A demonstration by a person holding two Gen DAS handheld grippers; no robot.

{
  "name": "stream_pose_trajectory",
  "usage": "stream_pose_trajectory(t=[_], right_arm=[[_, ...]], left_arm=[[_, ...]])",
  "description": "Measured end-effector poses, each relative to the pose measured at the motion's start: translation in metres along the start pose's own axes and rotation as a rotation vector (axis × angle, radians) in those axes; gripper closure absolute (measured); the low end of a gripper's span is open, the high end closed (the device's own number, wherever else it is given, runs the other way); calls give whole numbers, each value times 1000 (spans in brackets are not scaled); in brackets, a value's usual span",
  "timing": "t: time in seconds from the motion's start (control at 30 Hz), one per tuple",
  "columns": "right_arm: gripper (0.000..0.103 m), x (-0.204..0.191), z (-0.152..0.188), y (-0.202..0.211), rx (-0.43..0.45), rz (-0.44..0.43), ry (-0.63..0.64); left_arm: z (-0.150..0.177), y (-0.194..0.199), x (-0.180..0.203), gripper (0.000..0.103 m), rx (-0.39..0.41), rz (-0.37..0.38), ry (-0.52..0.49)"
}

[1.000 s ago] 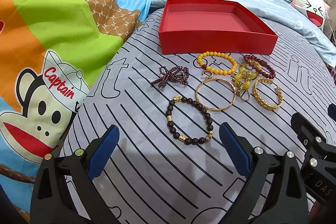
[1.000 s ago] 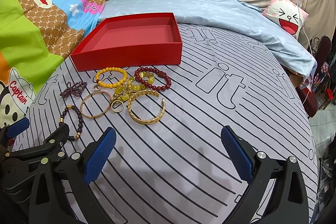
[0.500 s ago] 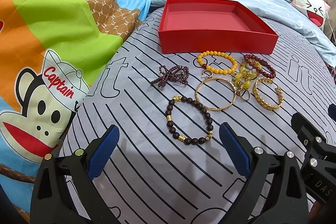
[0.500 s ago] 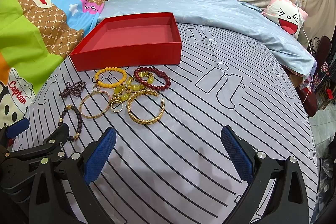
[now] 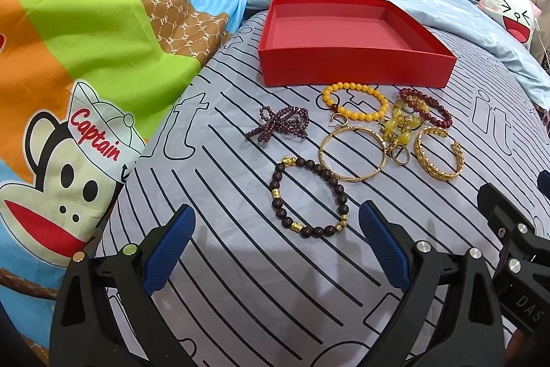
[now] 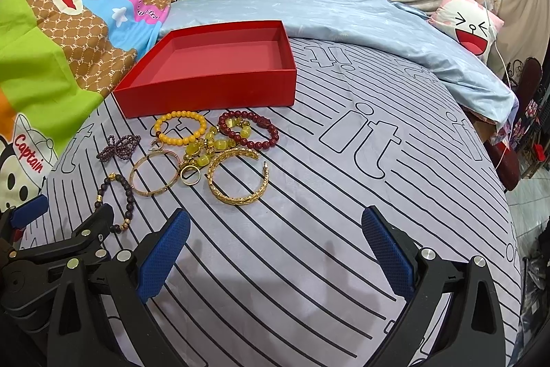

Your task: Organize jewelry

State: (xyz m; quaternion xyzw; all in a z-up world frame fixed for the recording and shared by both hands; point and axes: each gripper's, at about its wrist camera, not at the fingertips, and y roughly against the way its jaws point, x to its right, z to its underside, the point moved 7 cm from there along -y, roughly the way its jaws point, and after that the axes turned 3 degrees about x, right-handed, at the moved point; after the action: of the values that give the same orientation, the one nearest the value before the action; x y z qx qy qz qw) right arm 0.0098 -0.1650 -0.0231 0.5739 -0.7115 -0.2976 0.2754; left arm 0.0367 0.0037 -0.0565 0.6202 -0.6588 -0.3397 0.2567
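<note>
We hold our left gripper [image 5: 276, 245] and right gripper [image 6: 275, 250] with jaws spread wide and empty above the striped grey bed sheet [image 6: 343, 212]. The dark wooden bead bracelet [image 5: 309, 196] lies flat just ahead of the left gripper, with the thin gold bangle [image 5: 352, 155], the yellow bead bracelet [image 5: 355, 101] and the empty red cardboard box [image 5: 354, 67] beyond it.

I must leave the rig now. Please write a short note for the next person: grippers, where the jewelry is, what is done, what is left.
Left gripper: open, empty, just short of the dark bead bracelet.
Right gripper: open, empty, above bare sheet, near the gold cuff.
Red box: empty, at the far side of the jewelry.
All pieces lie on the striped sheet in front of the box: yellow bead bracelet, red bead bracelet, thin gold bangle, purple bead strand.
Done: nothing. Left: move every piece into the box.
</note>
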Motion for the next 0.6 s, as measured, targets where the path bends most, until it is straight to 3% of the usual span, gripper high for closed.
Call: stream_pose_trajectory(t=[0.6], right_arm=[[7, 0, 2, -8, -12, -12, -8]], left_arm=[[2, -12, -3, 11, -36, 19, 31]])
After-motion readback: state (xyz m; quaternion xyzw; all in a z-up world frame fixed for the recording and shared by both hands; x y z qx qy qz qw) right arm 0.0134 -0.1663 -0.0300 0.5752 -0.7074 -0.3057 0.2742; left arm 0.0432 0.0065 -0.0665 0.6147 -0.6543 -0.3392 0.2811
